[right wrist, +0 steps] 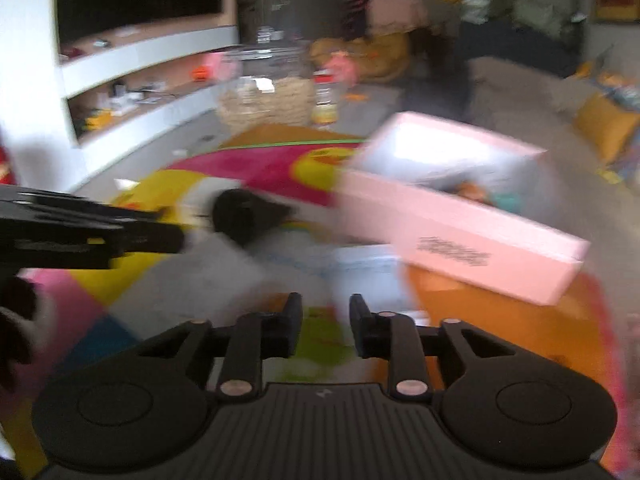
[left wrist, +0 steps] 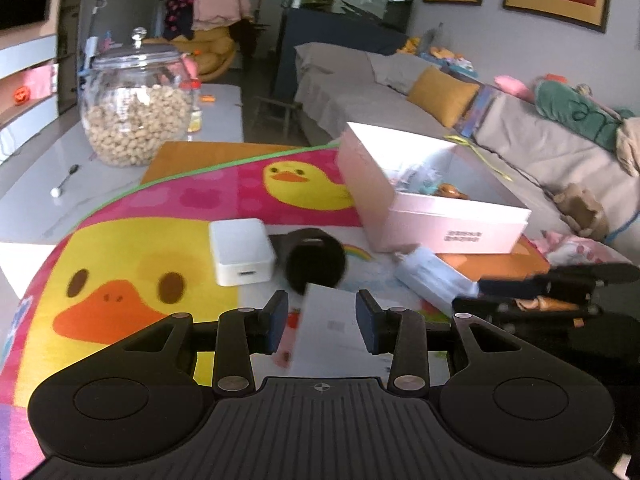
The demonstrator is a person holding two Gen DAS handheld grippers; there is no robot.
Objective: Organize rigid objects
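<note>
Between my left tongs [left wrist: 322, 322] sits a white card [left wrist: 334, 332], held narrow; right tongs [right wrist: 325, 330] narrow, apparently empty. Card could slip before reaching the pink box [left wrist: 448, 224] ahead.

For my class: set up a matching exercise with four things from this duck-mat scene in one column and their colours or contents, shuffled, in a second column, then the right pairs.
Things:
1. glass jar
2. open box
3. charger block
4. cylinder lying on the mat

Descriptions:
A. white
B. black
C. holds peanuts
D. pink outside

Pairs: 1-C, 2-D, 3-A, 4-B
</note>
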